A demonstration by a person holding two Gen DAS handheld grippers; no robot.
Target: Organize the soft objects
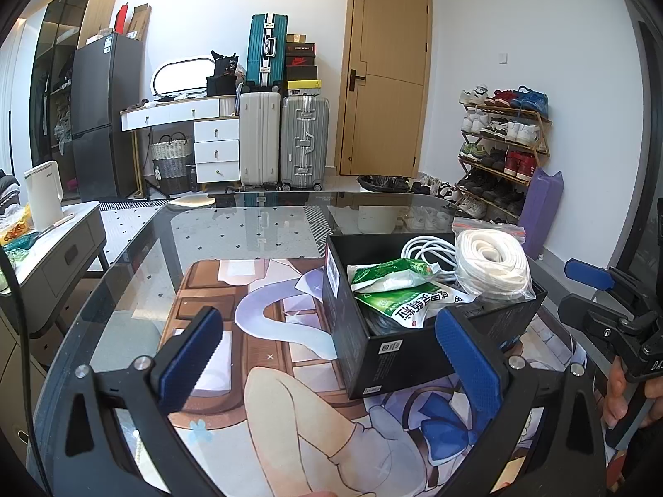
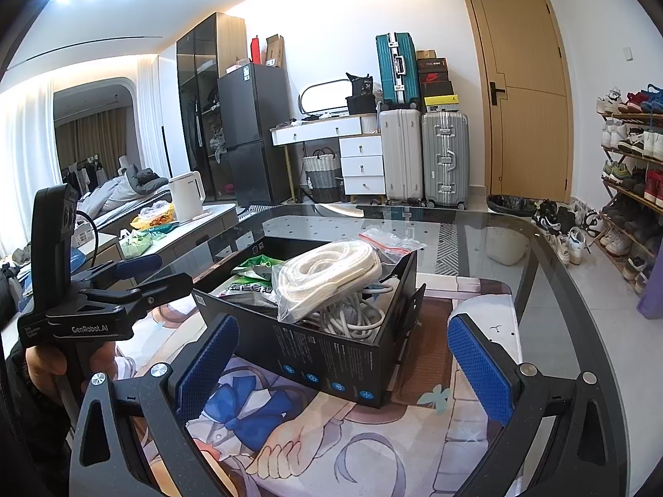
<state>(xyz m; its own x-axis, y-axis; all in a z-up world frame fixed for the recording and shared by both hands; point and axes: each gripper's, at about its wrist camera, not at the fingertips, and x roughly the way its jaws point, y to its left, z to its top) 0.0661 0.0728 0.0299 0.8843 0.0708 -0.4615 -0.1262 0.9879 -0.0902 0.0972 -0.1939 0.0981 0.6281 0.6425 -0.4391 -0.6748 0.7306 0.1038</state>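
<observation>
As far as both wrist views showed, the sorting looked essentially done — the black box (image 2: 331,356) on the desk (image 1: 136,256) already held the bagged white rope (image 2: 327,277), the loose white cable (image 1: 427,248) and the green packets (image 1: 393,277). No soft items lay loose on the printed mat (image 1: 290,414). The left gripper (image 1: 331,360) and right gripper (image 2: 339,364) hovered just short of the box, jaws spread wide and empty — my guess was little remained beyond pulling back.
</observation>
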